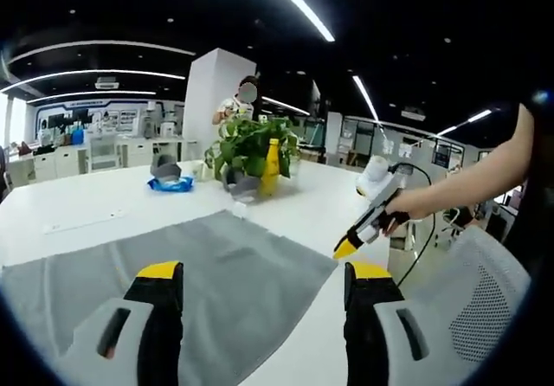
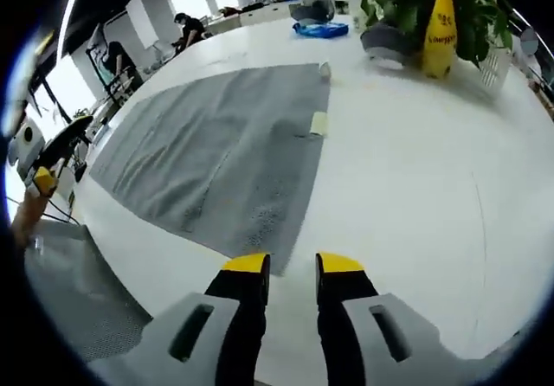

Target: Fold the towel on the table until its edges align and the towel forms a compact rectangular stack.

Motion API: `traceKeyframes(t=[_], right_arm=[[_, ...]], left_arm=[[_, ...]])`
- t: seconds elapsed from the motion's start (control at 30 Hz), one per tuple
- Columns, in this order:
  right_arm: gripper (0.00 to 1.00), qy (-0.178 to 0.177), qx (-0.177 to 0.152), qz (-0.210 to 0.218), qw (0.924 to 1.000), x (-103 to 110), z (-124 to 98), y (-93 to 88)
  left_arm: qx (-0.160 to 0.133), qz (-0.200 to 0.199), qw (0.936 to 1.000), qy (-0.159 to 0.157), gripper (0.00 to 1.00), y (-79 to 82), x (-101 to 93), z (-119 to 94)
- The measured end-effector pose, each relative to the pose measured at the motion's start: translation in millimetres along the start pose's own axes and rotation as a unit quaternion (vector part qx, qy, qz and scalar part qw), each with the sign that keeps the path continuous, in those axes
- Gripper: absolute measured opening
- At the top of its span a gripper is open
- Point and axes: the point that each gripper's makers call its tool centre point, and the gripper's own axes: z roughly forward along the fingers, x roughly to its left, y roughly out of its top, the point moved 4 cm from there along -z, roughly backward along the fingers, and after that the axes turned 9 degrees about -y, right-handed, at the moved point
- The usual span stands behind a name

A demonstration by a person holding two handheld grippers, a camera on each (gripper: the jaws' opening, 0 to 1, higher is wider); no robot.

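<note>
**Towel flat, no fold begun – both grippers poised at its edges**

**Left gripper view:** Left gripper [image 1: 264, 273] hangs just above the near part of the grey towel [image 1: 216, 269], which lies spread flat on the white surface [image 1: 78, 204]. Fingers [image 1: 162, 295] stand wide apart, nothing between them. One finger is over the cloth, the other over bare surface beyond the towel's right edge. The right gripper [image 1: 344, 249] comes in from the right, held by a person's hand [image 1: 414, 204], yellow tip pointing down near the towel's far right corner; can't tell if it touches the cloth. Behind the towel: a yellow bottle [image 1: 271, 167] in front of a potted plant [image 1: 251, 144], and a blue item [image 1: 170, 183] w/ something grey on it.

**Right gripper view:** Right gripper [image 2: 293, 269] sits low over bare surface, just off a towel corner. Fingers [image 2: 247, 282] narrow, only a slim gap, holding nothing. Towel [image 2: 221, 148] seen whole: single layer, roughly rectangular, a few soft creases, one small light tag [image 2: 318, 124] at its edge. No doubled layers anywhere. Bottle [image 2: 441, 18] and plant well apart from the cloth.

**Step, as I judge it:** very start – first fold not yet made, approach to grasp points. Next move likely needs each gripper to pinch a corner on the same side; right would have to open first, then both lift together and carry that edge across to the opposite one. Risk: thin cloth on a smooth surface, so a finger may slide over instead of catching it.
</note>
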Motion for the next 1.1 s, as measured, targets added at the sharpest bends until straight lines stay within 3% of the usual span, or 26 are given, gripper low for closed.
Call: traceKeyframes(t=[0.17, 0.3, 0.37, 0.6, 0.7, 0.87, 1.1], right_arm=[[0.12, 0.003, 0.0, 0.005, 1.0, 6.0, -2.6, 0.4], [0.01, 0.032, -0.005, 0.037, 0.9988, 14.8, 2.0, 0.3], [0.0, 0.023, -0.012, 0.014, 0.9996, 12.3, -0.6, 1.8], [0.0, 0.072, -0.085, 0.057, 0.9922, 31.2, -32.5, 30.6], [0.0, 0.094, -0.112, 0.067, 0.9871, 41.3, -48.3, 43.1], [0.0, 0.128, -0.146, 0.07, 0.9786, 62.4, -67.5, 60.5], [0.0, 0.171, -0.155, 0.048, 0.9717, 100.9, -78.2, 74.6]], left_arm=[[0.004, 0.002, 1.0, -0.004, 0.78, -1.5, -1.7, 1.4], [0.011, 0.004, 0.9999, -0.006, 0.78, -4.3, -3.3, 2.8], [0.015, 0.009, 0.9998, -0.007, 0.78, -5.1, -4.6, 3.4], [0.032, 0.029, 0.999, -0.009, 0.76, -9.1, -9.0, 8.3], [0.049, 0.06, 0.9968, -0.015, 0.7, -11.4, -14.7, 12.2], [0.052, 0.078, 0.9951, -0.03, 0.6, -8.0, -25.8, 17.2], [0.047, 0.102, 0.9926, -0.045, 0.39, -1.2, -38.7, 20.1]])
